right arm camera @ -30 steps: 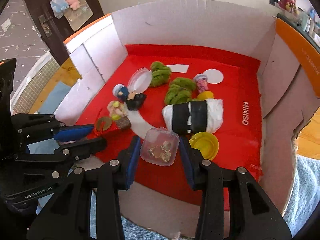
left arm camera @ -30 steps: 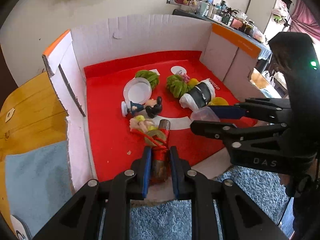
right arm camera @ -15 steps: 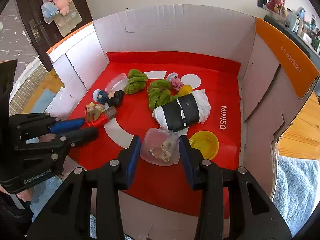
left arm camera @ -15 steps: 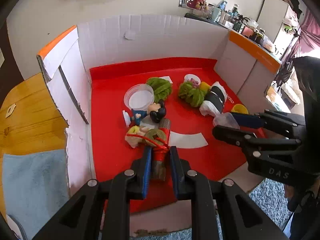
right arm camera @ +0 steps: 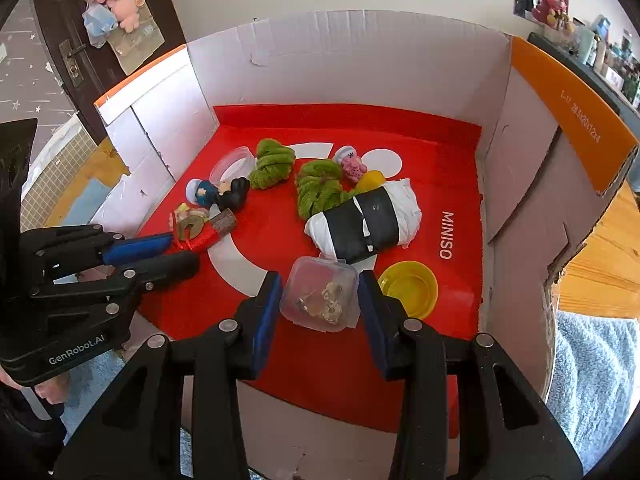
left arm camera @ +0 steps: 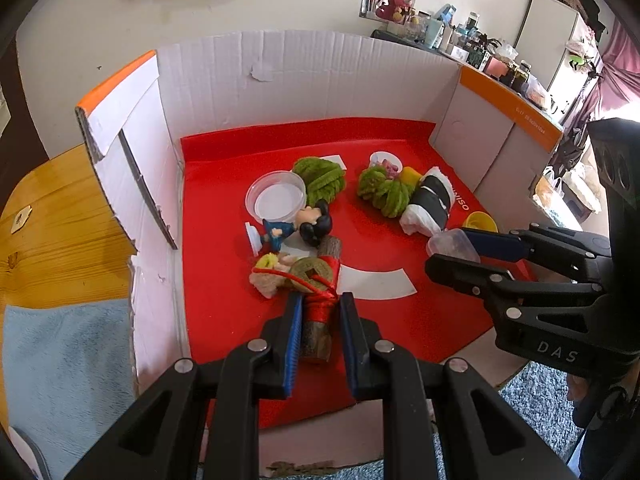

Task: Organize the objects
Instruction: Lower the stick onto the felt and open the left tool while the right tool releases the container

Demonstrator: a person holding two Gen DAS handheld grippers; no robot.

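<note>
**Toys and trinkets in the red-lined box**

Toys lie scattered in the cardboard box point(right arm camera: 352, 64) on its red liner point(right arm camera: 448, 152). Two green yarn bundles point(right arm camera: 274, 162) point(right arm camera: 318, 192), one white bundle wrapped in black tape point(right arm camera: 366, 220), one yellow lid point(right arm camera: 408, 288), one round clear tub point(left arm camera: 276, 200), one pink figurine point(right arm camera: 352, 164) and one dark-haired figurine point(right arm camera: 220, 192) lying on its side.

The left hand-held gripper point(left arm camera: 318, 320) pinches a wooden stick bound in red cord point(left arm camera: 320, 304), with a coin charm point(left arm camera: 310, 272) at its far end. The right hand-held gripper point(right arm camera: 320, 300) clamps one small clear case point(right arm camera: 322, 298) (its contents are small metallic bits, hard to identify). A small pale toy point(left arm camera: 268, 276) sits partly hidden behind the charm.
</note>
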